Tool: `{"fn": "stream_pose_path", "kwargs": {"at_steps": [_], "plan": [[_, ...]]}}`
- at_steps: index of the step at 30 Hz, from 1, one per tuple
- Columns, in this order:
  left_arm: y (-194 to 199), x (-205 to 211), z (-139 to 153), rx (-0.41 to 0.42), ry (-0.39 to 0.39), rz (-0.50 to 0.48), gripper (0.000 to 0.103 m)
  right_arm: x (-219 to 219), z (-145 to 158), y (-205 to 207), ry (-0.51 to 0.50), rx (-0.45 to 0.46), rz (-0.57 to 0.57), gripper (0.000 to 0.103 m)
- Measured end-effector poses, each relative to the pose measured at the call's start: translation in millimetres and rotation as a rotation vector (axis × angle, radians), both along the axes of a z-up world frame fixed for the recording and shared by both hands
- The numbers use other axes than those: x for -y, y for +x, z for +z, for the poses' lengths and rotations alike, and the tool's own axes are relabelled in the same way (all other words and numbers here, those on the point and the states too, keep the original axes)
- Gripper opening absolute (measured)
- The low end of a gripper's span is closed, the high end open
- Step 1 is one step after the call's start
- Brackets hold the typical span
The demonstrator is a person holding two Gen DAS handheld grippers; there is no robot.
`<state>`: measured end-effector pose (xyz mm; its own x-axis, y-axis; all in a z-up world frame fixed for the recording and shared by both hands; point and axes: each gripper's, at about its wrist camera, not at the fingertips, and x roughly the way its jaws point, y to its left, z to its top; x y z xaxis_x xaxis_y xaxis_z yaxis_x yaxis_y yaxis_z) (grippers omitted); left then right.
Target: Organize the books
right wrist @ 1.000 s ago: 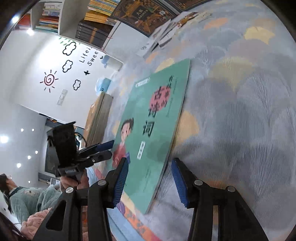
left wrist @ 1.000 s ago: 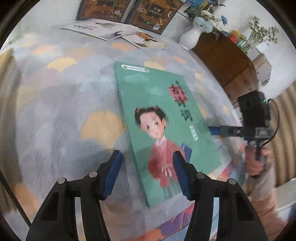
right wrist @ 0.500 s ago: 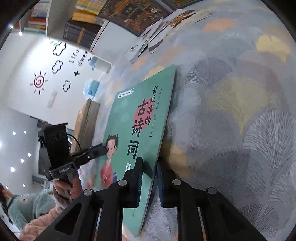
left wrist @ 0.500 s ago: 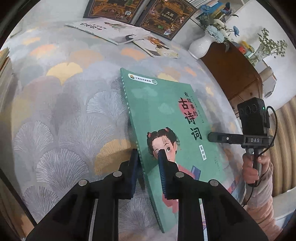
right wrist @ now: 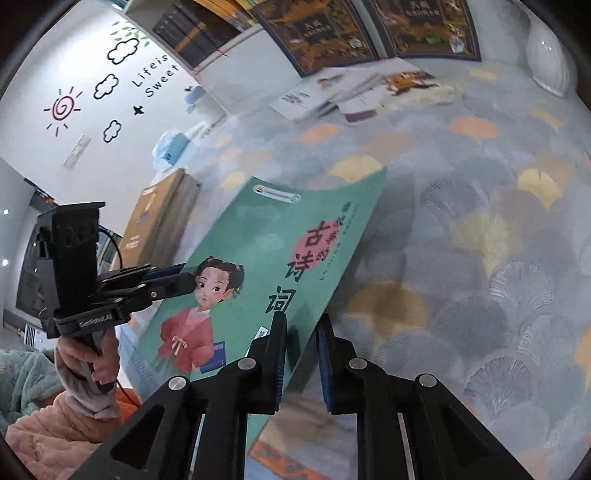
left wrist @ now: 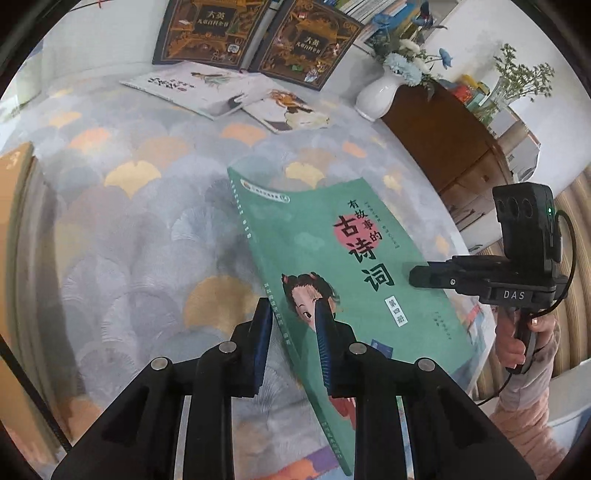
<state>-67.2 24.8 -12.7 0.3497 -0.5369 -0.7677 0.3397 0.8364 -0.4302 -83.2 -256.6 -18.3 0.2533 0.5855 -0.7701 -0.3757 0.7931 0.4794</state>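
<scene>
A green book [left wrist: 343,258] with a cartoon child in a red robe on its cover is held between both grippers, its near end lifted off the patterned cloth [left wrist: 122,229] that covers the surface beneath. The left gripper [left wrist: 291,321] has its jaws pinching the book's spine edge, at about six o'clock in the left wrist view, the blue pads pressed on the cover and underside. The right gripper [right wrist: 301,332] has its jaws clamped on the opposite long edge, also near six o'clock in its own view. Each gripper shows in the other's camera: the right one at three o'clock, a hand [left wrist: 517,339] around its handle, the left one at nine o'clock. At twelve o'clock in the left wrist view, two dark ornate books [left wrist: 255,33] lean upright against the wall, with thin pale booklets [left wrist: 207,86] lying flat before them. A white vase [left wrist: 376,96] of flowers stands at one o'clock, beside a brown wooden cabinet [left wrist: 447,144].
</scene>
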Motion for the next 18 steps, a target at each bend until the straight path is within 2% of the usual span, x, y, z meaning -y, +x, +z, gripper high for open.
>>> {"fn": "stream_pose_path", "kwargs": {"at_steps": [9,18], "plan": [[-7,-17,26,0.076,0.016,0.020,0.022,-34,36,-15,-0.027,0.087,0.035,0.015],[-10,-64,57,0.153,0.015,0.079,0.022,-82,77,-11,-0.011,0.177,0.086,0.015]]}}
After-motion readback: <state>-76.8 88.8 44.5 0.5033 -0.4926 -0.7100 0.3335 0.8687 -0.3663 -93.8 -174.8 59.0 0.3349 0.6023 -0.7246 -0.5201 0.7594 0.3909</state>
